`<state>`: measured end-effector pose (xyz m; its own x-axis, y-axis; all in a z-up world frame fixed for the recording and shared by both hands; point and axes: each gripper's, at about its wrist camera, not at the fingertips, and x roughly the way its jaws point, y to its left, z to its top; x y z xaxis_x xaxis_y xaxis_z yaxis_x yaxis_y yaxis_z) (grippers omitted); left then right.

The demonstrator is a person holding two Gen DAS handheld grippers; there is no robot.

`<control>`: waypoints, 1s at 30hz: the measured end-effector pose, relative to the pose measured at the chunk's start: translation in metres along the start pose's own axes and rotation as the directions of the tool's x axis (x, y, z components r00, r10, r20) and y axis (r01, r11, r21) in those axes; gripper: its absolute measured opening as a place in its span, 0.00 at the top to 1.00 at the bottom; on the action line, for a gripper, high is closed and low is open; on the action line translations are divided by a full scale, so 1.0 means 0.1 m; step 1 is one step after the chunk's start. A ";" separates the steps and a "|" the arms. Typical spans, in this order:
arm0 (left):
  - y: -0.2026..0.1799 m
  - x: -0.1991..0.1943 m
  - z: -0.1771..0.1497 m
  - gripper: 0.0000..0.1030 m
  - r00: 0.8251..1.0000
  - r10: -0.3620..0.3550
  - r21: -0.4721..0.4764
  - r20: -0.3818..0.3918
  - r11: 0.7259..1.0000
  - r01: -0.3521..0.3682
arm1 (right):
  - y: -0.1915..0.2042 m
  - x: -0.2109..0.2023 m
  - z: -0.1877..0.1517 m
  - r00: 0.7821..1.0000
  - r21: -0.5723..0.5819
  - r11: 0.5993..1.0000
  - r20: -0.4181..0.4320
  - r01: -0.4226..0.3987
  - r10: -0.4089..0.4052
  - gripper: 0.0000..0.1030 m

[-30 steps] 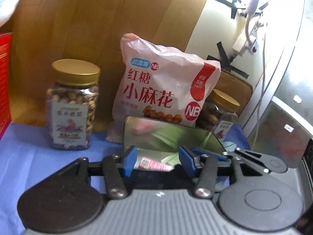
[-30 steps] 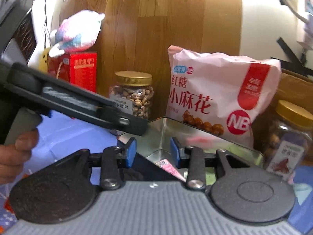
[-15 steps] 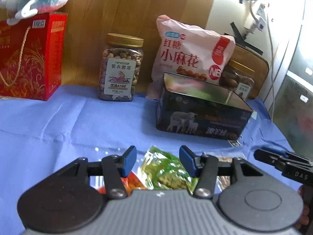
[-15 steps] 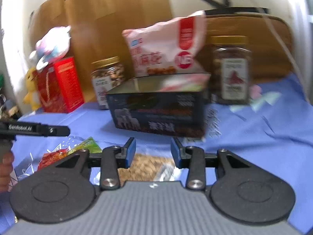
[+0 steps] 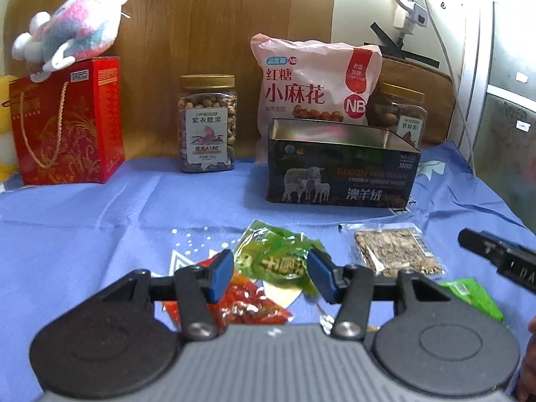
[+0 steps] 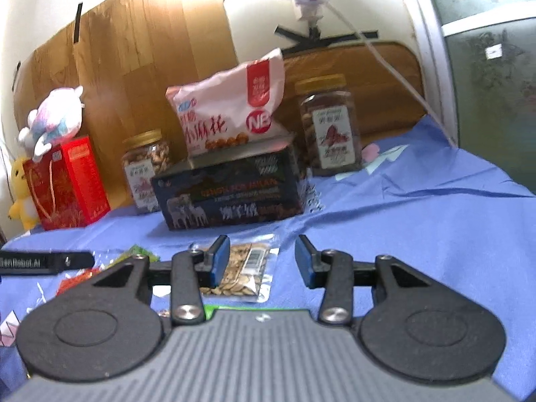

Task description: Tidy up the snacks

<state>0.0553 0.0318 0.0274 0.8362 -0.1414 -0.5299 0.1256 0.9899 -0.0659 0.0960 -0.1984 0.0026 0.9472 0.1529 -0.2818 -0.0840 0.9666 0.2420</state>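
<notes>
Hovering over a blue cloth (image 5: 83, 234) spread on the tabletop, we hold our left gripper (image 5: 270, 276) with its blue fingers (image 5: 221, 274) parted and empty above a crumpled green snack packet (image 5: 278, 258), which lies on the cloth and partly overlaps a red snack packet (image 5: 244, 305) nearer to us. Just to the right of these lies a clear packet of seeds (image 5: 395, 251), flat on the cloth, with another green packet (image 5: 472, 296) near it at the lower right.

Our right gripper (image 6: 264, 263) also stands apart and empty, its jaws opening; the same seed packet (image 6: 244, 268) shows on the cloth below and between its fingers (image 6: 219, 263), nearer the left one, with no pad pressing on it. The tip of that right gripper enters the left wrist view at the far right edge.

Behind the packets sits an open dark tin box (image 5: 341, 174) printed with sheep, its inside mostly hidden from us. Behind it, against a wooden panel, stand a pink bag of twisted dough snacks (image 5: 315, 83), a gold-lidded jar of cashews (image 5: 207, 124) to its left and a second gold-lidded nut jar (image 6: 330, 127) to its right. A red gift box (image 5: 70, 120) at far left carries a pastel plush toy (image 5: 70, 26) on top.
</notes>
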 end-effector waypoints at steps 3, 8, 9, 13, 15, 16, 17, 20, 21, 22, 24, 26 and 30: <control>0.02 -0.08 -0.06 0.52 0.999 0.023 -0.006 0.033 1.000 -0.023 | -0.02 -0.06 -0.03 1.000 0.022 1.000 0.003 -0.003 0.003 0.46; 0.07 -0.16 -0.18 0.52 0.999 0.016 -0.041 0.052 0.999 -0.014 | -0.03 -0.14 -0.07 1.000 0.024 0.999 -0.005 -0.026 0.026 0.46; 0.08 -0.17 -0.21 0.52 0.999 0.012 -0.045 0.053 0.999 -0.010 | -0.03 -0.15 -0.07 1.000 0.025 0.999 -0.007 -0.030 0.030 0.46; 0.14 -0.17 -0.39 0.48 0.998 0.021 -0.069 0.065 0.998 -0.016 | -0.10 -0.16 -0.08 0.999 0.063 0.997 -0.012 -0.049 0.050 0.45; 0.16 -0.22 -0.39 0.47 0.994 0.010 -0.083 0.107 0.997 -0.001 | -0.14 -0.15 -0.08 0.998 0.091 0.994 -0.018 -0.058 0.060 0.44; 0.15 -0.23 -0.40 0.47 0.994 0.012 -0.080 0.108 0.997 -0.004 | -0.17 -0.15 -0.08 0.998 0.107 0.992 -0.022 -0.062 0.064 0.44; 0.14 -0.22 -0.39 0.47 0.994 0.011 -0.074 0.106 0.997 -0.003 | -0.18 -0.14 -0.08 0.997 0.115 0.991 -0.023 -0.067 0.070 0.44; 0.12 -0.22 -0.40 0.47 0.994 0.008 -0.067 0.105 0.998 -0.001 | -0.19 -0.16 -0.08 0.996 0.122 0.989 -0.016 -0.086 0.088 0.44; 0.13 -0.22 -0.40 0.47 0.995 0.007 -0.067 0.104 0.998 0.000 | -0.19 -0.16 -0.08 0.996 0.123 0.988 -0.016 -0.090 0.093 0.44; 0.13 -0.21 -0.40 0.47 0.995 0.005 -0.069 0.102 0.998 0.002 | -0.19 -0.15 -0.08 0.995 0.126 0.988 -0.018 -0.094 0.097 0.44; 0.14 -0.20 -0.39 0.47 0.995 0.005 -0.072 0.098 0.997 0.002 | -0.21 -0.15 -0.08 0.995 0.137 0.986 -0.018 -0.096 0.099 0.44; 0.13 -0.20 -0.39 0.47 0.995 0.006 -0.071 0.096 0.997 0.001 | -0.23 -0.16 -0.08 0.995 0.147 0.985 -0.016 -0.094 0.097 0.44; 0.12 -0.23 -0.41 0.47 0.995 0.015 -0.068 0.102 0.998 -0.008 | -0.25 -0.22 -0.09 0.995 0.152 0.986 -0.061 -0.074 0.084 0.40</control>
<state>0.0161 0.0476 0.0044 0.8881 -0.1271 -0.4418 0.0825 0.9895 -0.1189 0.0746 -0.2244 -0.0056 0.9163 0.2458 -0.3163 -0.1059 0.9102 0.4004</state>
